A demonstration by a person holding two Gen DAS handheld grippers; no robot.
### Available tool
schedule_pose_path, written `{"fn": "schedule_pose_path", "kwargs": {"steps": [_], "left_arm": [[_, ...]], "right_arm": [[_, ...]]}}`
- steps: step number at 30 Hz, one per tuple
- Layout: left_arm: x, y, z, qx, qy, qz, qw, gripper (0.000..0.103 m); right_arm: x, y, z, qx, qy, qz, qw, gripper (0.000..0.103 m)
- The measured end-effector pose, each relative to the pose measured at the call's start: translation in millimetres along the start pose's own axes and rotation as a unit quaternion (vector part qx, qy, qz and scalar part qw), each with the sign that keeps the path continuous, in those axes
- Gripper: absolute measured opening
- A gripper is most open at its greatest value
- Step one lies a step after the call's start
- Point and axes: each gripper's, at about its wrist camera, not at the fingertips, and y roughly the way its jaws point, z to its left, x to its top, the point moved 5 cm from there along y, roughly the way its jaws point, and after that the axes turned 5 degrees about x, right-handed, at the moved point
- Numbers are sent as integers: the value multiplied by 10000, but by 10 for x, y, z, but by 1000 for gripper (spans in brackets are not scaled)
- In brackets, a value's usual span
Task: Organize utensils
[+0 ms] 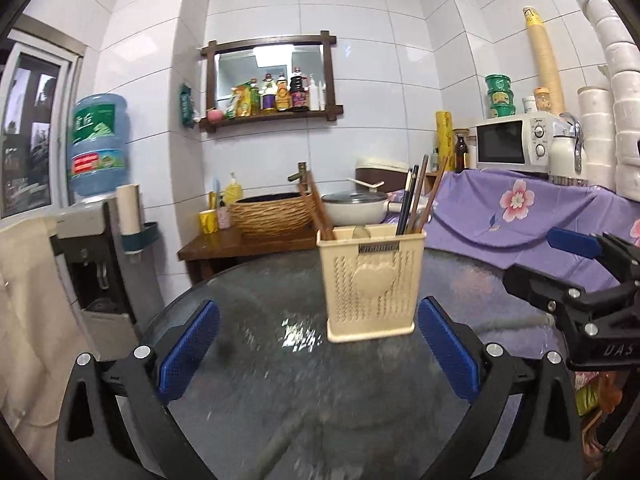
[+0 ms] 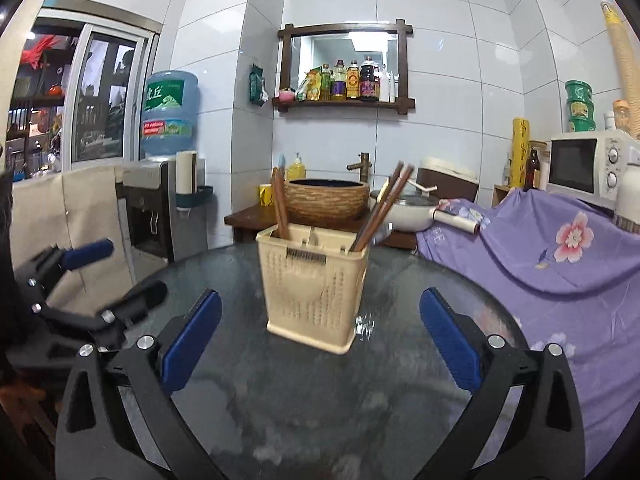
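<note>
Chopsticks [image 1: 416, 196] are standing in a cream perforated plastic holder [image 1: 374, 284] on a round glass table [image 1: 280, 392].

Brown wooden sticks [image 2: 280, 204] are leaning in the left compartment, dark and brown ones in the right. Left gripper [image 1: 318, 354] and right gripper [image 2: 320, 344] are hovering level before the holder, ribbed blue pads spread wide and holding nothing. Motion blur is smearing the holder's nameplate.
</note>
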Motion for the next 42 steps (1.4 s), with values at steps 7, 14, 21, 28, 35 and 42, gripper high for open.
{"fn": "schedule_pose_path", "kwargs": {"steps": [7,14,21,28,35,42], "left_arm": [[-490,-625,358,314,-450,415,9976,97],[-614,-1030,444,281,-795,652,9943,97],[-497,-1234,258,111,-688,432,9966,97],[-454,-1228,143,149,-532,400,9977,97],[-476,-1223,160,135,-552,439,9974,97],[-488,-1215,182,134,-602,474,9970,97]], "right_arm": [[-633,-532,161,82,323,331,9989,98],[-851,-1051,340,-20,222,198,9996,98],[-683,-1411,326,-100,330,-193,9992,98],[-673,-1454,324,-159,272,-188,9993,98],[-691,-1425,326,-193,249,-120,9994,98],[-685,-1407,363,-153,210,-93,9996,98]]}}
